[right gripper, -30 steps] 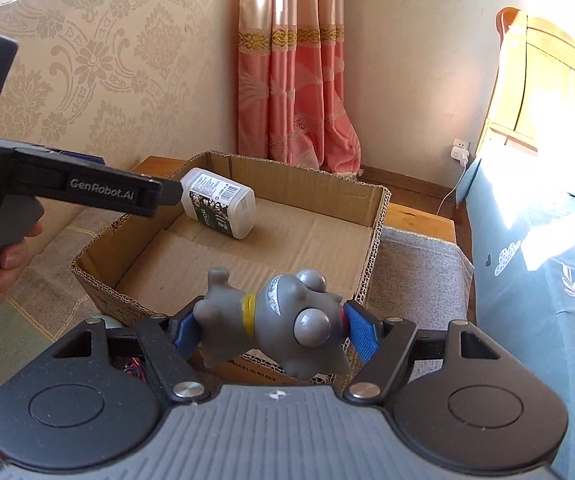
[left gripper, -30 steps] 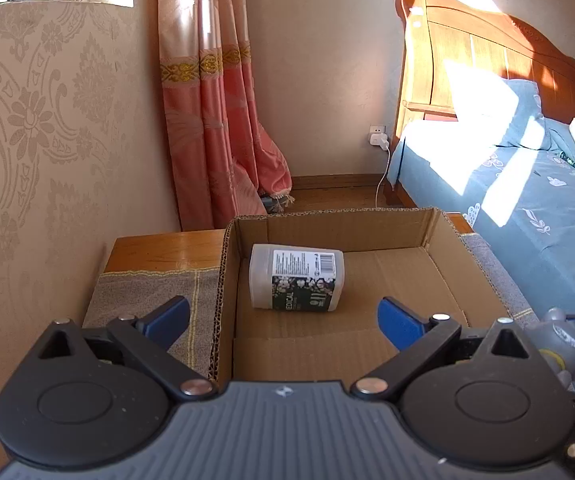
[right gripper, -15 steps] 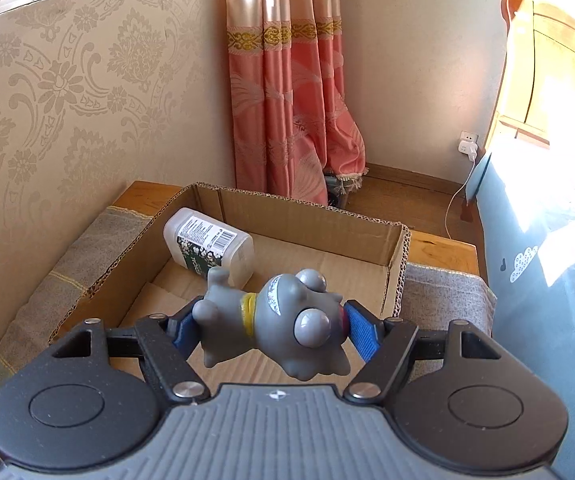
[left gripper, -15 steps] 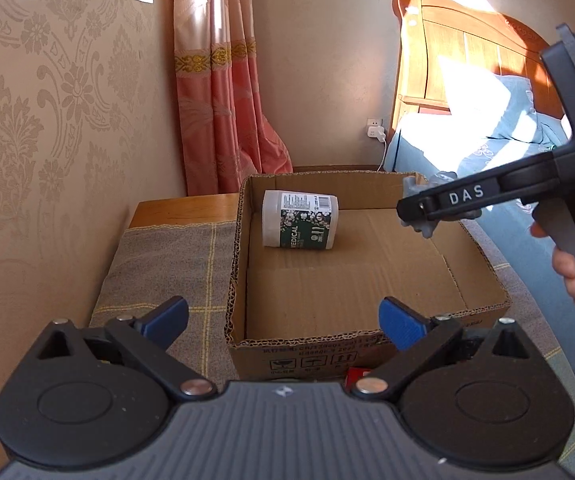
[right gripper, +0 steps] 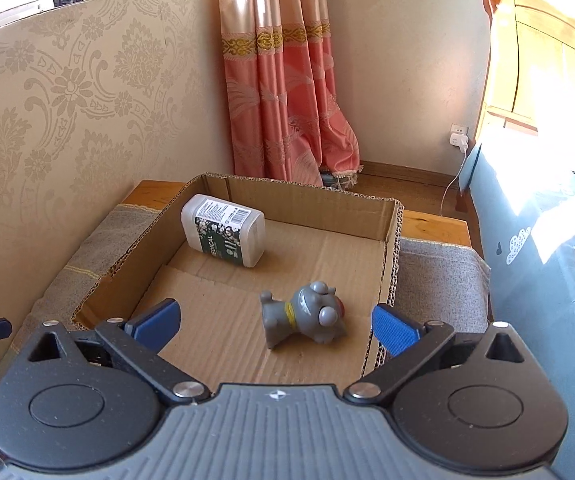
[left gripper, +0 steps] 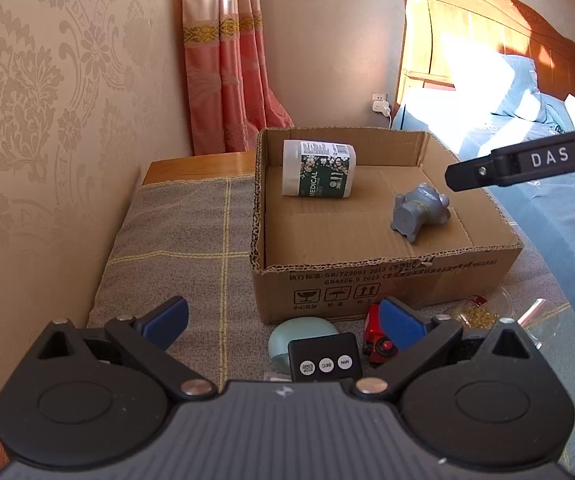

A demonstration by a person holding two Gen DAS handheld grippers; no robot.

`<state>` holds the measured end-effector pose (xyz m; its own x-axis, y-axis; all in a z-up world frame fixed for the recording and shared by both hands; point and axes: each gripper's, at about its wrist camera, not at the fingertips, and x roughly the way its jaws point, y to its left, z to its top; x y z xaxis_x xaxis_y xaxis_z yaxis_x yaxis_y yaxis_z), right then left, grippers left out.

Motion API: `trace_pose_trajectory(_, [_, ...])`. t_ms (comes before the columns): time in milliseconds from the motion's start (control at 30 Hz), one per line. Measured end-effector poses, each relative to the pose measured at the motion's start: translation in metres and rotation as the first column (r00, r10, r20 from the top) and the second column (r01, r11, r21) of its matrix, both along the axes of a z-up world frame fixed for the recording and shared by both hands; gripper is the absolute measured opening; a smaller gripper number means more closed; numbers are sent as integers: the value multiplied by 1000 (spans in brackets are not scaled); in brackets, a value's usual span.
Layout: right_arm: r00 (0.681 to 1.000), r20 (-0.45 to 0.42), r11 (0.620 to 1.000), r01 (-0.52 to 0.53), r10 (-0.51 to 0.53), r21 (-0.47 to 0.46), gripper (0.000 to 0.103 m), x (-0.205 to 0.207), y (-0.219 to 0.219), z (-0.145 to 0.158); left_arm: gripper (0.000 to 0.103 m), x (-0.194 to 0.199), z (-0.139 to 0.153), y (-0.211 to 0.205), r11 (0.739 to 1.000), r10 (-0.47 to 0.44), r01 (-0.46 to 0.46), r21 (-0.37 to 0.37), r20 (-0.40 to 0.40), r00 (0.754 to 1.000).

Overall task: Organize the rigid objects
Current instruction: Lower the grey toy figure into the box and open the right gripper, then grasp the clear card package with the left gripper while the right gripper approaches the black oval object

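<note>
Only the left view showed a timer (left gripper: 323, 356) at 6 o'clock of the box (left gripper: 387, 280); the right tool (right gripper: 275, 322), jaws just opened, stood apart above the toy (right gripper: 303, 314); the left tool (left gripper: 283, 320) stood apart.

Sunlit bedroom corner.
Patterned beige wallpaper (right gripper: 67, 92), a pink curtain (right gripper: 283, 92), and a wooden headboard (left gripper: 483, 40) above blue bedding (right gripper: 547, 248).

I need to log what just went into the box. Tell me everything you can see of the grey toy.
The grey toy is a small cartoon animal figure that looks like moulded rubber or plastic, with a yellow collar, bulging round eyes, a reddish spot at its nose and stubby legs. It lies tipped on its side on the floor of the cardboard box, near the right wall, apart from the white bottle. Nothing grips it: the right gripper's fingers have just opened and stand clear on either side.
</note>
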<state>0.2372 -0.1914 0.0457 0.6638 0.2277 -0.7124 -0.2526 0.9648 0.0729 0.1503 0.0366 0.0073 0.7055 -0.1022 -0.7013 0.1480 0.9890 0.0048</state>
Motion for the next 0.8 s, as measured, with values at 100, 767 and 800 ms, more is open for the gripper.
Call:
trace_pose_trajectory(100, [1000, 2, 1000, -11, 11, -1, 103, -21, 0, -3, 101, -6, -3, 3, 1000, 2, -2, 4, -9, 1000])
trace_pose_trajectory(767, [996, -90, 998, -25, 20, -54, 103, -148, -22, -77, 101, -40, -58, 4, 993, -118, 116, -22, -128, 985])
trace_pose_trajectory(800, [994, -102, 998, -38, 33, -51, 103, -151, -21, -81, 101, -39, -63, 3, 991, -130, 128, -27, -135, 982])
